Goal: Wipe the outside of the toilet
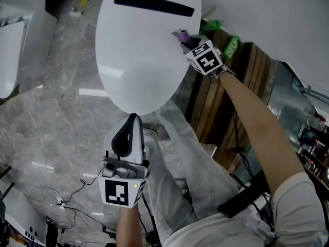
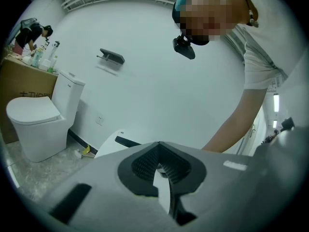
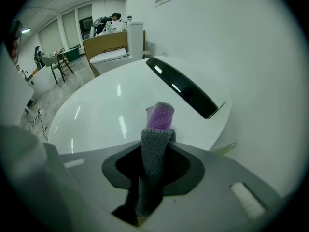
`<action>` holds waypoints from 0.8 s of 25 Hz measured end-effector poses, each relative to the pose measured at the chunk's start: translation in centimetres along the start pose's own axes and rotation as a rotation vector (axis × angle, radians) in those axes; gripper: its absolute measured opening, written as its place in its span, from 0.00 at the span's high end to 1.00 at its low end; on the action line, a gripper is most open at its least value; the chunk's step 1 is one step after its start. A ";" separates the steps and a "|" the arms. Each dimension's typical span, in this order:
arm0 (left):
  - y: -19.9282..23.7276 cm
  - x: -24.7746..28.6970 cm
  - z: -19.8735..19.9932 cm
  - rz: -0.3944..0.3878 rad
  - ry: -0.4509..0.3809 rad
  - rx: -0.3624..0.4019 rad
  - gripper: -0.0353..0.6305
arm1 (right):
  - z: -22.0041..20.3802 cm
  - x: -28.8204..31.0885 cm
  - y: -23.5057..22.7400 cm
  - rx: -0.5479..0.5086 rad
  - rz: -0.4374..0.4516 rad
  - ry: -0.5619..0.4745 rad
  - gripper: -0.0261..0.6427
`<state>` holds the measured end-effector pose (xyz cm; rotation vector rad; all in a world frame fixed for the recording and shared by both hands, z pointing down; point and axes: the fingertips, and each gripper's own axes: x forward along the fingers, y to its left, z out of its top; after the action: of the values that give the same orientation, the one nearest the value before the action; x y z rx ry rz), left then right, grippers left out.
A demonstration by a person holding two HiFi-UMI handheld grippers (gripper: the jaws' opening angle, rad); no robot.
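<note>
Right gripper (image 3: 155, 151) is clamped tight on the cloth (image 3: 157, 129), a grey knit roll with a purple tip poking out past the jaws, and in the head view it sits at the 3 o'clock edge of the toilet lid (image 1: 144, 45). That cloth looks soft, light and floppy, so I judge the bunched grip near its middle is the right one: enough tail out front to press flat, not so much that it flaps about. The toilet (image 3: 111, 110) itself is hard, glossy and surely slick, fixed in place, though the lid may shift under a firm push. Left gripper (image 1: 132, 121) hangs at 6 o'clock, just off the lid's front tip, jaws together with nothing between them. Now the blind spots: the lid covers the bowl's flanks and base, so most of the outside to be wiped is out of sight. Whether the purple tip touches the lid, I cannot tell. Green things (image 1: 231, 46) at 2 o'clock are too small to name
</note>
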<state>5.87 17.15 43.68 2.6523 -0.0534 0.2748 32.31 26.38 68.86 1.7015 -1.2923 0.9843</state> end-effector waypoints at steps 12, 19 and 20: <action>1.3 -6.5 -0.4 -0.052 0.010 0.023 0.94 | -4.8 -1.6 11.4 -0.015 0.012 0.087 0.81; 3.3 -9.6 0.0 -0.007 -0.039 -0.001 0.94 | -5.9 -1.9 18.6 0.001 0.060 0.126 0.81; 3.6 -10.2 0.2 0.000 -0.047 -0.004 0.94 | -6.0 -2.0 19.5 0.003 0.063 0.132 0.81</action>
<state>-4.37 13.79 43.09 2.6544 -0.0687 0.2116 12.21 28.82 71.88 1.5779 -1.2646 1.1165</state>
